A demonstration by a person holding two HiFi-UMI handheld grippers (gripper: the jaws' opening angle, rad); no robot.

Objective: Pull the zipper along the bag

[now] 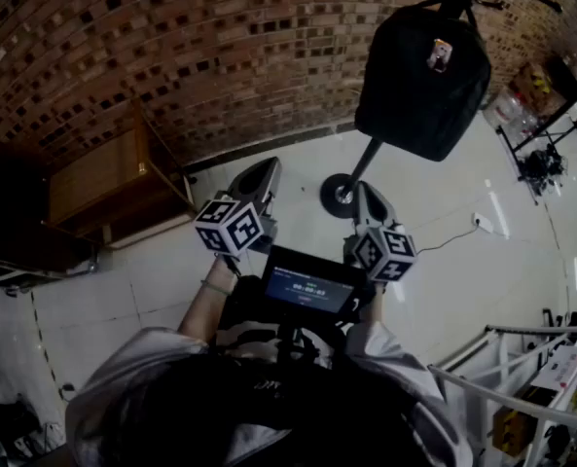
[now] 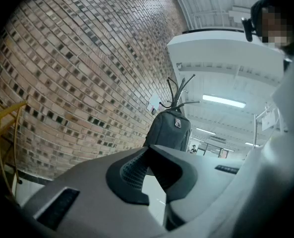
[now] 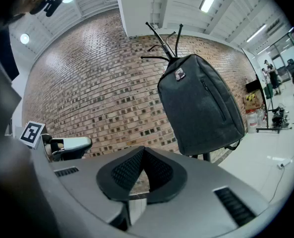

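Head view: the bag [image 1: 424, 76] hangs from the top of the coat stand [image 1: 339, 195], well apart from both grippers. On the left gripper [image 1: 262, 171] and the right gripper [image 1: 368, 195] the jaws are pressed together, empty. This is likely the approach step. Next: close in, spread the jaws and find the zipper pull, perhaps too small to spot from here.

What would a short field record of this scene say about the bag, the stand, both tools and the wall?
Bag: dark grey fabric backpack, hanging from the stand, off the floor
Stand: black metal coat stand with round base
Left tool: grey two-jaw left tool, shut, empty, short of the bag
Right tool: grey two-jaw right tool, shut, empty, short of the bag
Backdrop: brown brick wall
Task state: neither tool touches the bag yet
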